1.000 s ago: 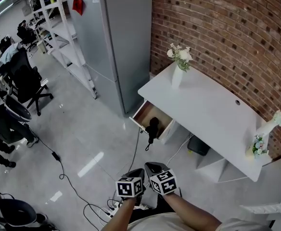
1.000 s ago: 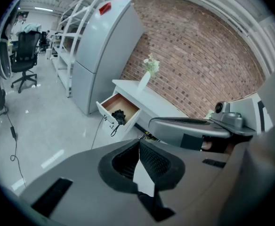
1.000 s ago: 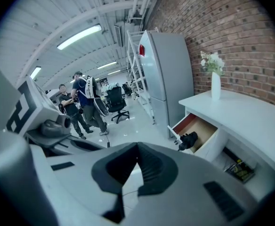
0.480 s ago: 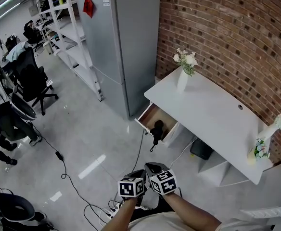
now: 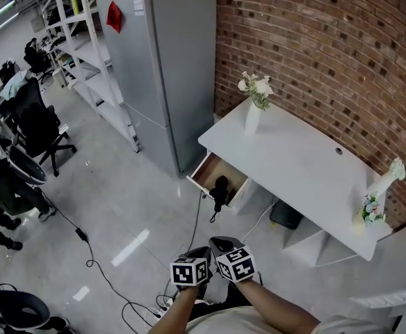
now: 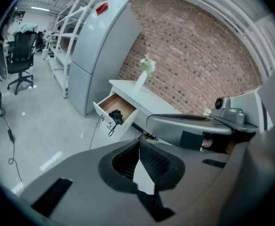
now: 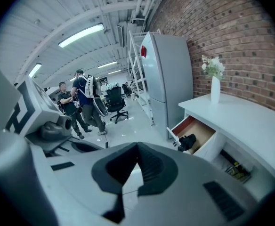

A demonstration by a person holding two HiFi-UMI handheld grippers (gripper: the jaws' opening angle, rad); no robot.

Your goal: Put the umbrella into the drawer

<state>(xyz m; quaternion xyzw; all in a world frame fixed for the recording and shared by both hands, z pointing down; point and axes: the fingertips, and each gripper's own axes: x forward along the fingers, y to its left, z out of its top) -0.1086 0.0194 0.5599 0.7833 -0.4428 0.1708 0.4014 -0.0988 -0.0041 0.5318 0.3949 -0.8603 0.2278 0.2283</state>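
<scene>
A small black folded umbrella lies in the open wooden drawer of the white desk, with its strap hanging over the drawer's front. The left gripper view shows the umbrella in the drawer far ahead, and so does the right gripper view: umbrella, drawer. My left gripper and right gripper are side by side low in the head view, well short of the desk. The jaws of both are shut with nothing between them (left gripper, right gripper).
A grey fridge stands left of the desk, with white shelving behind it. A vase of flowers and a second vase sit on the desk. Cables cross the floor. Office chairs and people are off left.
The head view has swayed a little from side to side. Both grippers stay shut in the same place, and the umbrella lies in the drawer as before.
</scene>
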